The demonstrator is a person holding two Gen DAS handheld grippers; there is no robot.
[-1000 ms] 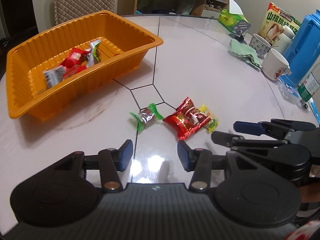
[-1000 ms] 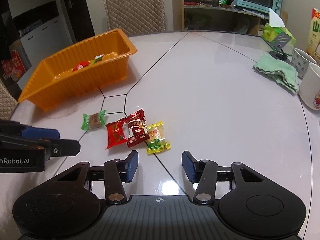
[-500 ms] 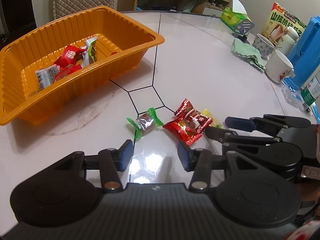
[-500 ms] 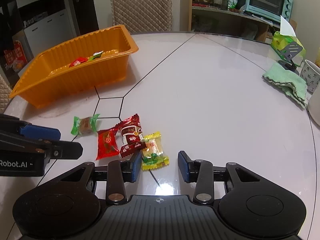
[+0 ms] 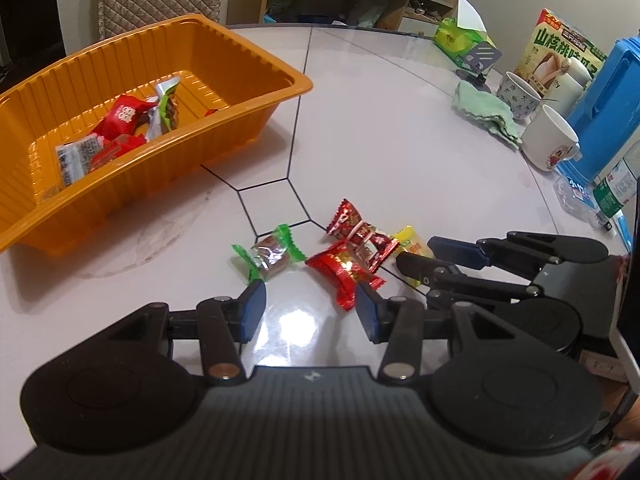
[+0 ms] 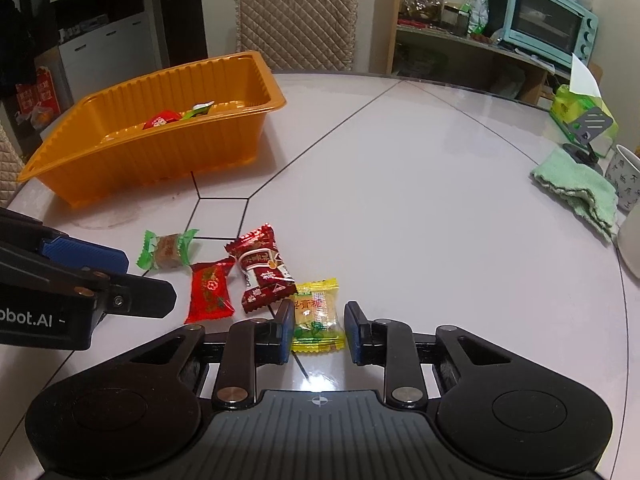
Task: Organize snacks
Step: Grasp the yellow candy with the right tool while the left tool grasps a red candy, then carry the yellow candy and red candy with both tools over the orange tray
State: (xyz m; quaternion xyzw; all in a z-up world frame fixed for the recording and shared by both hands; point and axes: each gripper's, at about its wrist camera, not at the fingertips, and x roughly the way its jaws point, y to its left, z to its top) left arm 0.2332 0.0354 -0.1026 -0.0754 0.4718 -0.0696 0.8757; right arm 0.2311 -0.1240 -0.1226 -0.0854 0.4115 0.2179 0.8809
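Observation:
Several wrapped snacks lie together on the white table: a green-wrapped candy (image 5: 269, 255) (image 6: 167, 247), a bright red one (image 5: 344, 274) (image 6: 210, 290), a dark red one (image 5: 360, 236) (image 6: 262, 268) and a yellow one (image 6: 317, 314) (image 5: 412, 242). My right gripper (image 6: 318, 330) is open, its fingers on either side of the yellow snack. My left gripper (image 5: 310, 312) is open just short of the green and bright red snacks. An orange tray (image 5: 256, 76) (image 6: 240, 128) at the left holds several snacks.
At the right stand a green cloth (image 5: 486, 118) (image 6: 576, 190), two mugs (image 5: 550, 142), a blue jug (image 5: 604, 108), a snack box (image 5: 560, 56) and a tissue box (image 5: 460, 36). A padded chair (image 6: 296, 24) and a shelf with a toaster oven (image 6: 544, 20) are behind the table.
Both grippers have moved forward toward the snacks. My right gripper has come around the yellow snack and its fingers have narrowed. My left gripper has neared the green and bright red snacks.

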